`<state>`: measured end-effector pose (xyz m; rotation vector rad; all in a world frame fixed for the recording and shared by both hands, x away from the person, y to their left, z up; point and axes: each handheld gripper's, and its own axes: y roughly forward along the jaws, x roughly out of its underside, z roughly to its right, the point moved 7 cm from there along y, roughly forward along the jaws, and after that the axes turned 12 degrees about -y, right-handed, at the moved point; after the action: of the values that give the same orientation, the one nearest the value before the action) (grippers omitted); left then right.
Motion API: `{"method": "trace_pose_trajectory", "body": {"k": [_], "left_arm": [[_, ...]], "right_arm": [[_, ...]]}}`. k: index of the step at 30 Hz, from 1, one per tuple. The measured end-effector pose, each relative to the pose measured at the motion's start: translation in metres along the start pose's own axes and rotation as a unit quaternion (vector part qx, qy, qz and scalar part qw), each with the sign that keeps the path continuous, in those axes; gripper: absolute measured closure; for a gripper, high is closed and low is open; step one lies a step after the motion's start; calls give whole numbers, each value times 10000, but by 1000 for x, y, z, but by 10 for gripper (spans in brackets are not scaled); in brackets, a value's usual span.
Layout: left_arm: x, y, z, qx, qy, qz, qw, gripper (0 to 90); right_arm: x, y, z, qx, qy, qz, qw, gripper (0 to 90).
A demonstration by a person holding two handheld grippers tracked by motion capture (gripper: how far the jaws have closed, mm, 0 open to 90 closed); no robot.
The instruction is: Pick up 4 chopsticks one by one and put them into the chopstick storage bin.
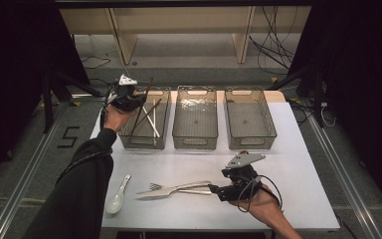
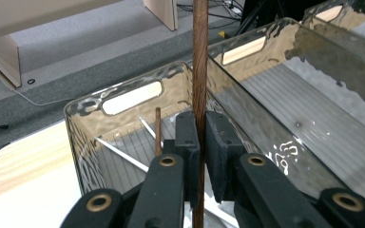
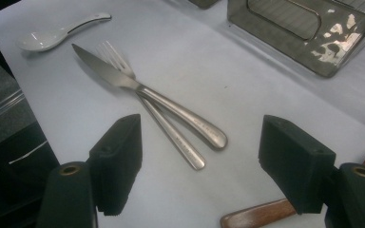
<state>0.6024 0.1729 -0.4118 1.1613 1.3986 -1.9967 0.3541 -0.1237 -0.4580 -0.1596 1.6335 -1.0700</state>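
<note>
Left gripper view: left gripper is clamped on a brown chopstick, held upright over the leftmost bin. Right gripper is spread wide above the counter; knife and fork lie crossed just ahead, handles pointing toward it.

High view overhead facing forward, claw views close, sharing table
</note>
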Motion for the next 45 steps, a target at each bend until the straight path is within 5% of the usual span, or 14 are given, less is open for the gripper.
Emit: {"method": "trace_pose_trajectory", "body": {"k": [7,12,15,20,31,45], "left_arm": [[6,3,-1,-11,-55,-127,9999,819],[11,-3,0,96,-219,-285,9993,686],[13,-12,1,95,-295,-311,9990,614],[19,-41,6,283,-737,-359,9962,513],[54,-77,16,319,-651,-733,9947,334],[104,-101,18,137,-809,-1398,9868,238]], "right_arm": [[0,0,0,2,8,-3,10000,320],[0,0,0,12,-5,3,10000,320],[0,-1,1,20,2,22,10000,320],[0,-1,1,25,-4,13,10000,320],[-1,-1,1,57,12,7,10000,319],[0,-2,2,86,33,13,10000,320]]}}
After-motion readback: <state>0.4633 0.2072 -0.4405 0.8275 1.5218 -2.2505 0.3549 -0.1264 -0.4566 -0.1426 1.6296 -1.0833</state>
